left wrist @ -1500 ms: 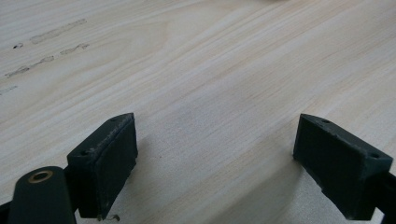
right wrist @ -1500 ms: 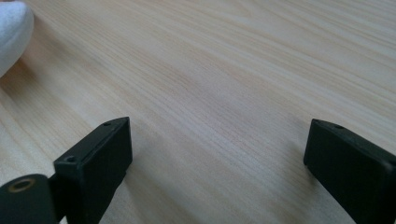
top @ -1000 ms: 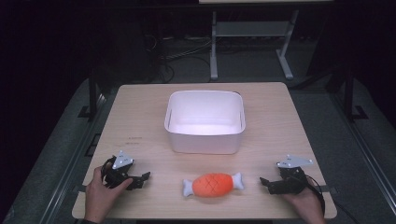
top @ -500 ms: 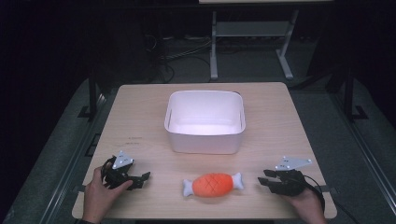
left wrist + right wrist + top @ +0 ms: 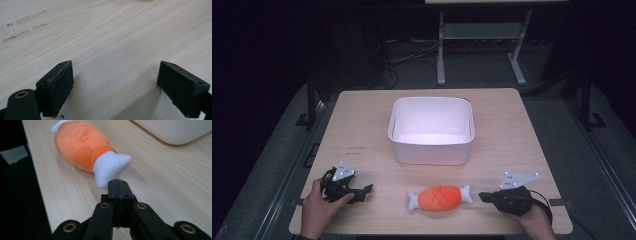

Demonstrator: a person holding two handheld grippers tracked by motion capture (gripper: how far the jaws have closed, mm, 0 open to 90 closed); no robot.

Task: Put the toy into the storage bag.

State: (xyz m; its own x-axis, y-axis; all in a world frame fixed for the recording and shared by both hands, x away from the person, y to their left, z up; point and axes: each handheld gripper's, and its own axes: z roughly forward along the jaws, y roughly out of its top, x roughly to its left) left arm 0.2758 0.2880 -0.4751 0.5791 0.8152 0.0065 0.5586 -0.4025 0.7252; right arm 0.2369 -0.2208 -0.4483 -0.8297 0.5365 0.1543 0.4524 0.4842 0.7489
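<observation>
Two hand-held grippers rest low over the pale wooden tabletop (image 5: 512, 115), one at each near corner. The right hand-held gripper (image 5: 118, 185) has its jaws pressed fully together and holds nothing; its tip sits just short of the white end knob of the orange-and-white plush toy shaped like a piece of meat on a bone (image 5: 440, 197). The left hand-held gripper (image 5: 115, 82) has its jaws spread wide, with bare wood between them and nothing gripped; it lies well apart from the toy, pointing toward it.

The toy lies on its side near the front edge of the tabletop, between the two hand-held grippers, its length running left to right. The white rectangular plastic tub (image 5: 431, 130) stands behind it, toward the middle of the tabletop, empty and apart from the toy.

Likely faults from this position:
- Closed jaws advanced further would push the white knob instead of straddling it, sliding or spinning the soft toy. The jaws must be opened before contact.
- The toy lies close to the front edge; a push in that direction could send it off the tabletop.
- A grip on the knob alone is probably weak: the plush may compress and slip out, or the orange body may sag and swing on lifting.
</observation>
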